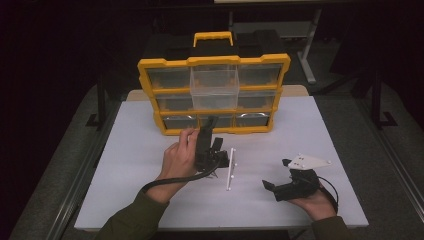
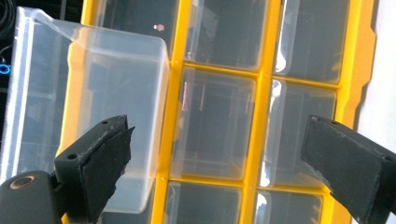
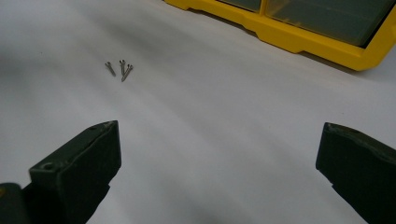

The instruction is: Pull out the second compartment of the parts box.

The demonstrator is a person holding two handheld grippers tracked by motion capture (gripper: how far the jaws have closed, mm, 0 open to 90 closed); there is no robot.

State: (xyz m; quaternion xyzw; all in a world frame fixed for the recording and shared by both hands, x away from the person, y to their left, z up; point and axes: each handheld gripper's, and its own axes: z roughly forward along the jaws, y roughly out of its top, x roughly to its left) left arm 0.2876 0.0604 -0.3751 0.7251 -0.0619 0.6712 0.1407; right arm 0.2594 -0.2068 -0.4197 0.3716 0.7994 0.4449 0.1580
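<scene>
The high view looks down over the table [image 1: 150, 195]; both gripper views sit low, sharing the yellow organizer [image 2: 261, 93].

The yellow drawer cabinet [image 1: 214, 95] blocks the counter's [image 1: 320, 130] far end, one clear drawer [image 1: 215, 87] jutting out; three small screws [image 3: 119, 69] lie on the open white surface nearer the person.

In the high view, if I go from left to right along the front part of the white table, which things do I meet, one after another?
Left tongs in the person's hand → thin white stick lying on the table → right tongs, open, under a grey three-cornered plate.
</scene>
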